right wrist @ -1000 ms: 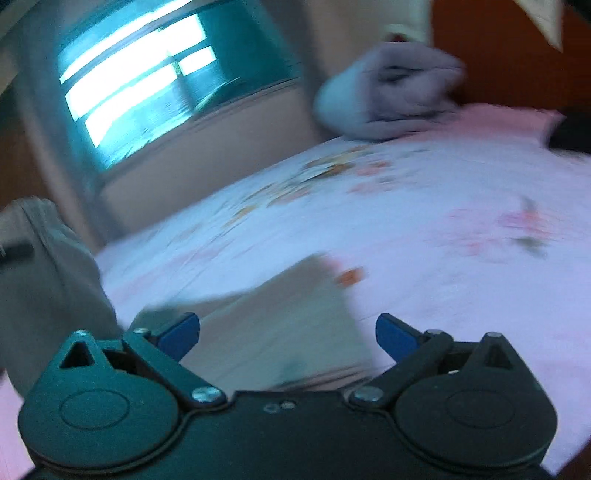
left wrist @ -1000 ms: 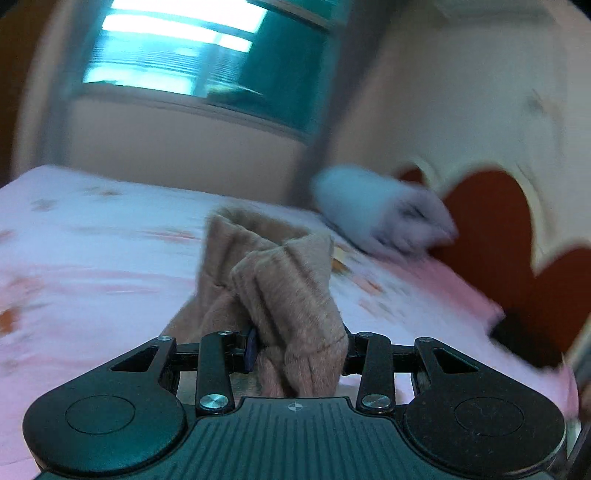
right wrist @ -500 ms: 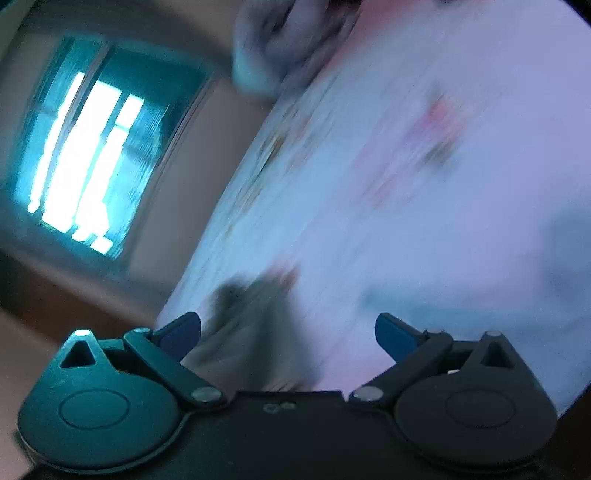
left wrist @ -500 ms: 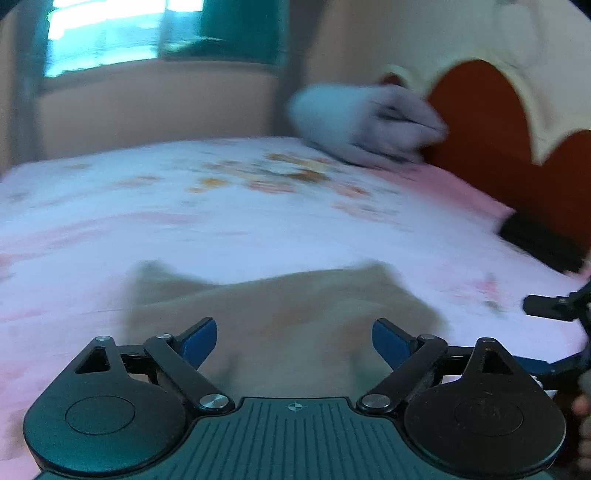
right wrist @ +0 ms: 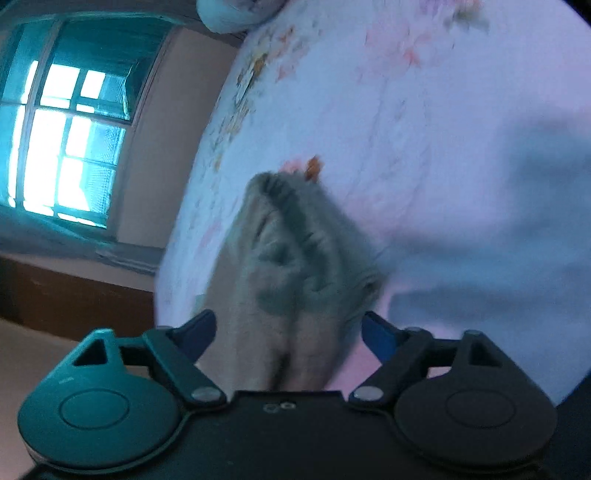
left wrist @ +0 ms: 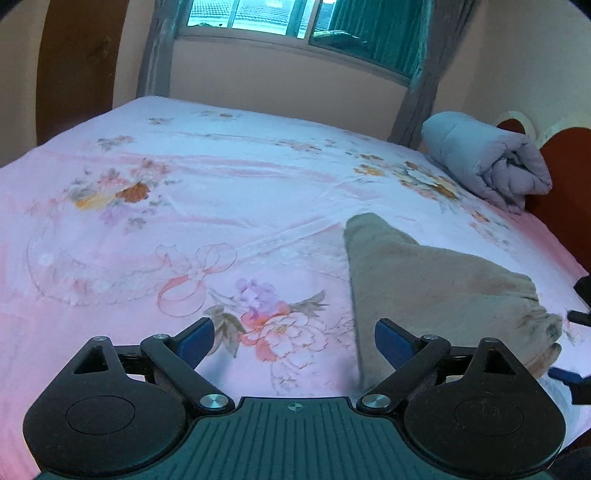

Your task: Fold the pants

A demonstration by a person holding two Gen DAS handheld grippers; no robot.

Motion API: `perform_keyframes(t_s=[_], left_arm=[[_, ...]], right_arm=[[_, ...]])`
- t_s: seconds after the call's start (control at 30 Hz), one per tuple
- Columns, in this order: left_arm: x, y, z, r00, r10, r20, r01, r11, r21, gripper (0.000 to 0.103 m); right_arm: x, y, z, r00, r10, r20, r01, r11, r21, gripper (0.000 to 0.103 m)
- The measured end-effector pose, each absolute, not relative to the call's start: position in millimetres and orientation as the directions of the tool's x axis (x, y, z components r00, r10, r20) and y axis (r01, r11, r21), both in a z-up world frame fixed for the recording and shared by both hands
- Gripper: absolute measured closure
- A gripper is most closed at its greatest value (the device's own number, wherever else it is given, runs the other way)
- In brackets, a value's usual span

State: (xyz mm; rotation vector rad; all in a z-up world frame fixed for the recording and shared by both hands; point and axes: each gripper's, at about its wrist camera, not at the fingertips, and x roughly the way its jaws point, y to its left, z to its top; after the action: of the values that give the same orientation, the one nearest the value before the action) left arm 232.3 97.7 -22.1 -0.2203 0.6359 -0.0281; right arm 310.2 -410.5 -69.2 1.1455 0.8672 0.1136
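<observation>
While hovering low over the pink floral bedsheet (left wrist: 229,206), left gripper (left wrist: 293,341) spread wide with nothing between its blue fingertips (left wrist: 195,338). Only sheet and a printed flower in the gap. Tan pants (left wrist: 436,284) lying folded on the sheet at about 2 o'clock from that gripper, one edge running down close beside the right-hand fingertip; contact there not clear. Cuffed, ribbed end of the pants toward 3 o'clock, near the frame edge. At 1 o'clock, farther off, a rolled grey quilt (left wrist: 484,162) resting against the reddish headboard (left wrist: 565,173). At 12 o'clock, beyond the far edge of the bed, a window (left wrist: 295,18) with grey curtains (left wrist: 421,85) on either side.

Seen from the right wrist camera, tilted and blurred: right gripper (right wrist: 288,330) also parted wide, clamping nothing. Pants (right wrist: 295,273) bunched straight ahead at 12 o'clock, reaching down between the two blue fingertips (right wrist: 380,338) without being pinched. Bedsheet (right wrist: 424,110) filling 12 to 3 o'clock, window (right wrist: 62,140) at 10 o'clock. Whether the fabric touches either fingertip: cannot tell through the blur.
</observation>
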Motion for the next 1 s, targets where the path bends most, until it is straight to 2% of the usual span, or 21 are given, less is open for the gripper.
perform_keyframes(t_s=[0.13, 0.17, 0.2, 0.3, 0.33, 0.4, 0.43, 0.47, 0.57, 0.73, 0.77, 0.83, 0.87, 1.0], left_arm=[[233.4, 103.9, -25.1, 0.816, -0.116, -0.566, -0.036, 0.967, -0.251, 0.010], [232.1, 106.8, -26.3, 0.818, -0.120, -0.562, -0.039, 0.964, -0.263, 0.010], [230.7, 109.0, -26.9, 0.818, -0.125, -0.561, -0.040, 0.961, -0.273, 0.009], [225.5, 113.9, -32.7, 0.817, -0.134, -0.560, -0.041, 0.957, -0.289, 0.009], [223.4, 115.8, -34.7, 0.817, -0.132, -0.562, -0.044, 0.956, -0.288, 0.009], [222.1, 119.8, -40.4, 0.810, -0.132, -0.572, -0.051, 0.955, -0.293, 0.009], [222.2, 121.6, -44.1, 0.805, -0.131, -0.579, -0.057, 0.954, -0.296, 0.009], [222.1, 122.7, -45.8, 0.802, -0.129, -0.583, -0.063, 0.953, -0.297, 0.009], [220.0, 125.6, -48.0, 0.804, -0.127, -0.580, -0.069, 0.950, -0.304, 0.009], [220.8, 127.9, -49.8, 0.803, -0.124, -0.583, -0.079, 0.947, -0.311, 0.009], [222.2, 126.9, -50.4, 0.801, -0.123, -0.586, -0.078, 0.949, -0.306, 0.009], [224.9, 125.1, -51.1, 0.800, -0.126, -0.587, -0.072, 0.950, -0.303, 0.009], [226.8, 123.2, -51.4, 0.798, -0.132, -0.588, -0.067, 0.950, -0.304, 0.009], [231.3, 114.5, -49.3, 0.803, -0.147, -0.578, -0.045, 0.951, -0.305, 0.009]], right_arm=[[324.8, -386.4, -64.8, 0.641, 0.467, -0.608, 0.418, 0.452, 0.788, 0.033], [328.0, -382.4, -62.4, 0.643, 0.434, -0.630, 0.421, 0.487, 0.765, 0.038], [330.6, -379.5, -63.3, 0.640, 0.409, -0.651, 0.429, 0.513, 0.744, 0.066], [329.3, -369.7, -51.4, 0.659, 0.369, -0.655, 0.354, 0.617, 0.703, 0.073], [327.7, -361.7, -39.5, 0.683, 0.370, -0.630, 0.280, 0.664, 0.693, 0.078], [325.5, -348.1, -15.8, 0.732, 0.427, -0.530, 0.122, 0.684, 0.719, 0.080], [326.5, -341.5, -3.3, 0.749, 0.452, -0.485, 0.048, 0.693, 0.720, 0.087], [327.6, -336.0, 9.2, 0.766, 0.480, -0.428, -0.035, 0.696, 0.717, 0.101], [333.4, -333.5, 28.5, 0.780, 0.514, -0.357, -0.143, 0.701, 0.699, 0.100], [346.8, -368.3, -21.6, 0.713, 0.430, -0.554, 0.123, 0.701, 0.703, 0.094], [342.1, -375.3, -29.7, 0.705, 0.427, -0.566, 0.160, 0.681, 0.714, 0.092], [333.2, -383.0, -36.9, 0.709, 0.406, -0.576, 0.211, 0.658, 0.723, 0.071], [330.7, -386.2, -37.4, 0.700, 0.379, -0.606, 0.250, 0.664, 0.704, 0.069], [316.9, -387.8, -9.2, 0.789, 0.304, -0.534, 0.205, 0.688, 0.696, 0.068]])
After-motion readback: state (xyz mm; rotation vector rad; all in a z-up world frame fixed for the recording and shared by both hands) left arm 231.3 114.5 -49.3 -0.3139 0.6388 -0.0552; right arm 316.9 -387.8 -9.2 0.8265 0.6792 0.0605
